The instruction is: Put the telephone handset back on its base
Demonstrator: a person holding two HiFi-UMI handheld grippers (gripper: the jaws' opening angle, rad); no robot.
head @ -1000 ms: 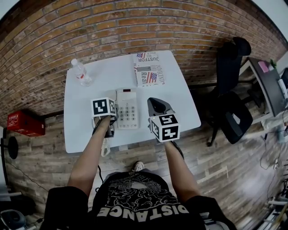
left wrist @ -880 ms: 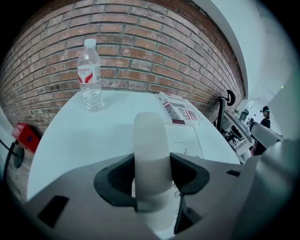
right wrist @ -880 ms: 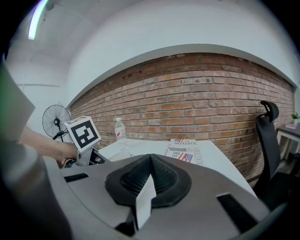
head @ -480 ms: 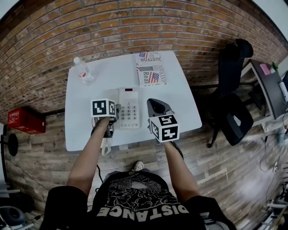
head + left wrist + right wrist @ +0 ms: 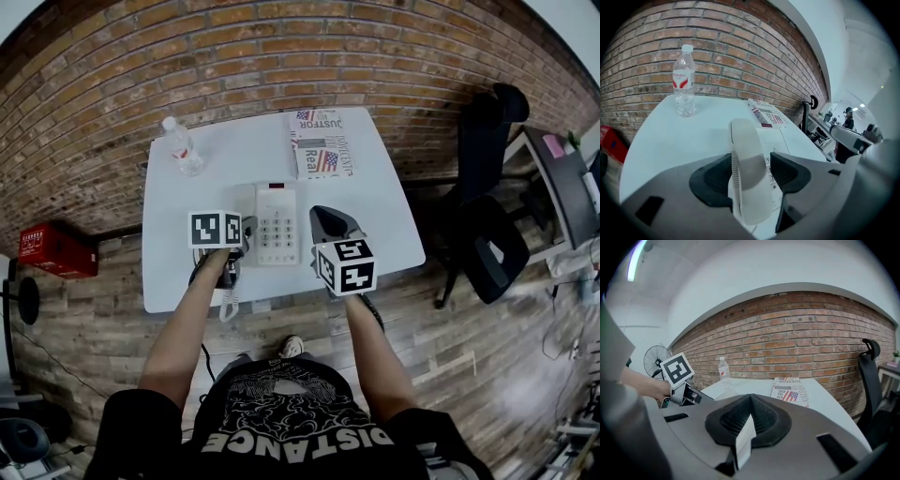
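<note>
On table [image 5: 187,211] | left hand-held gripper [image 5: 751,176] opening around handset [image 5: 744,145] | right hand-held gripper [image 5: 749,420] clenched

Tally from the head view and both gripper views. One white table [image 5: 187,272]. One telephone base [image 5: 277,225], one handset [image 5: 745,164]. One water bottle [image 5: 182,148], clear with a red label. Two printed papers [image 5: 324,157], lying together. Two grippers: left gripper [image 5: 750,174] and right gripper [image 5: 749,420]. Two marker cubes [image 5: 215,229], one on each. Black office chairs [image 5: 489,246]: two, as far as the head view shows. One red box [image 5: 56,253] on the floor. One standing fan [image 5: 651,359]. One distant person [image 5: 847,117], besides the one holding the grippers.
</note>
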